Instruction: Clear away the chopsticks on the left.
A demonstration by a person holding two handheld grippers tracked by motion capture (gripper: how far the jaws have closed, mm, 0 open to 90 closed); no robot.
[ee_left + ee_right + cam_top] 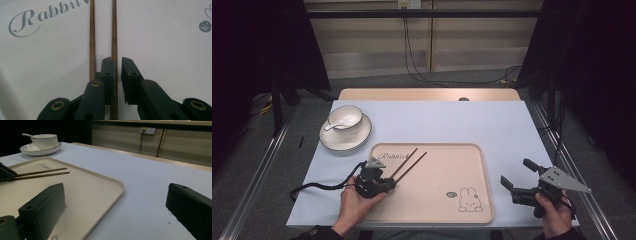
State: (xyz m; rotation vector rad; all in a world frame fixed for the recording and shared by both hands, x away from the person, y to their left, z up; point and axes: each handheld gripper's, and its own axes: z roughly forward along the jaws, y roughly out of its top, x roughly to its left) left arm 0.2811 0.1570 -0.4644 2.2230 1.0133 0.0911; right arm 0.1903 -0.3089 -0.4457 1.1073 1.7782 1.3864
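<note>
Wooden chopsticks (408, 163): two dark brown sticks lying side by side on the tray, in its near-left part, their far tips pointing at the "Rabbit" lettering by the tray's far-left corner.
Tray (462, 152): cream, rectangular with a raised rim, resting flat on the counter; a small rabbit drawing sits near its front right corner.
Left tool (388, 184): held in the person's left hand (353, 205) over the tray's near-left edge, aimed along the chopsticks.
Left tool state: in the left gripper view (117, 66) the jaws stand nearly closed with a narrow gap between them; one chopstick (114, 30) runs in between the jaws, the other (92, 37) passes just outside the left jaw. Whether the jaws actually press on the stick cannot be told.
Right tool (518, 176): held in the person's right hand (554, 215) just off the tray's right edge, over the counter.
Right tool state: jaws spread wide apart, nothing between them.
Counter (437, 120): covered by a pale blue sheet on which the tray sits.
Bowl (345, 118): white, with a spoon (332, 126) in it, standing on a saucer (362, 137) just beyond the tray's far-left corner.
</note>
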